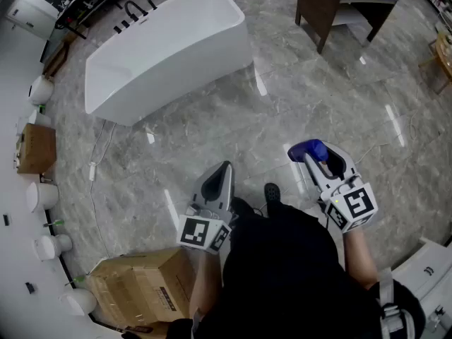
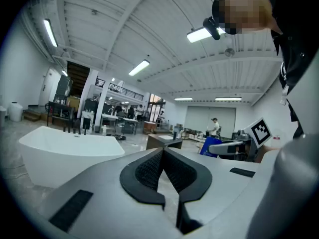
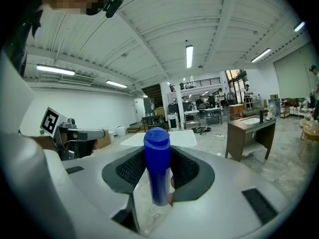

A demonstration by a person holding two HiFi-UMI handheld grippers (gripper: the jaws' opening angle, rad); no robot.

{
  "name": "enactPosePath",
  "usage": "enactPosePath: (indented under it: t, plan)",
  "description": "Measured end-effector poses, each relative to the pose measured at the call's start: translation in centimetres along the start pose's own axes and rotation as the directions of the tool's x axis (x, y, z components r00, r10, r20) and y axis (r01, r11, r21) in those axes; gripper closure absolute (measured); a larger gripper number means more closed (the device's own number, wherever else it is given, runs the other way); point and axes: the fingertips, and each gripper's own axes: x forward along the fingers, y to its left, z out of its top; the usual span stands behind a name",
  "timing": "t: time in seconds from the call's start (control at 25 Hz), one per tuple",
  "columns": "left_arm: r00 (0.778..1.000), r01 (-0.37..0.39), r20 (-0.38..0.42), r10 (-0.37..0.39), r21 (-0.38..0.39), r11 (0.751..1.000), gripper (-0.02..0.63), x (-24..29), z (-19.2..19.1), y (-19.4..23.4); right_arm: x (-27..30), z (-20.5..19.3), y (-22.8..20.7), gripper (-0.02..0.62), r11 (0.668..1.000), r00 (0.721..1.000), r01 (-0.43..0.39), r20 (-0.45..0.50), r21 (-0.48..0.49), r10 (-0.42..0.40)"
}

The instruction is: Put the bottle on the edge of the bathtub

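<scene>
Showroom with grey marble floor, white freestanding bathtub well ahead; right gripper clamps blue bottle, left gripper jaws closed, empty.

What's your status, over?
Right gripper shut on bottle. Left gripper shut, empty. Bathtub ahead, bottle not yet on its edge. Nothing in the way.

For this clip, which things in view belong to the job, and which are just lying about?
Job: bottle, held in the right gripper; bathtub.
Not in use: cardboard box, wooden table, left gripper (shut, empty).
</scene>
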Motion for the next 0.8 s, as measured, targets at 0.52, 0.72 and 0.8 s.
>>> enactPosePath:
  t: [0.52, 0.72, 0.8]
  plan:
    - [1.0, 0.007, 0.006, -0.007, 0.012, 1.0, 0.594, 0.1, 0.7, -1.7, -1.7, 0.6, -0.4, 0.441, 1.0, 1.0, 0.006, 0.03, 0.001, -0.006]
    - [1.0, 0.011, -0.003, -0.011, 0.006, 1.0, 0.594, 0.9, 0.3, -2.4, -2.0, -0.1, -0.9, 0.442, 0.999, 1.0, -0.017, 0.018, 0.044, 0.016]
    - [1.0, 0.019, -0.017, -0.019, -0.003, 1.0, 0.594, 1.3, -0.1, -2.6, -1.9, -0.5, -1.2, 0.442, 0.998, 1.0, -0.019, 0.003, 0.059, 0.019]
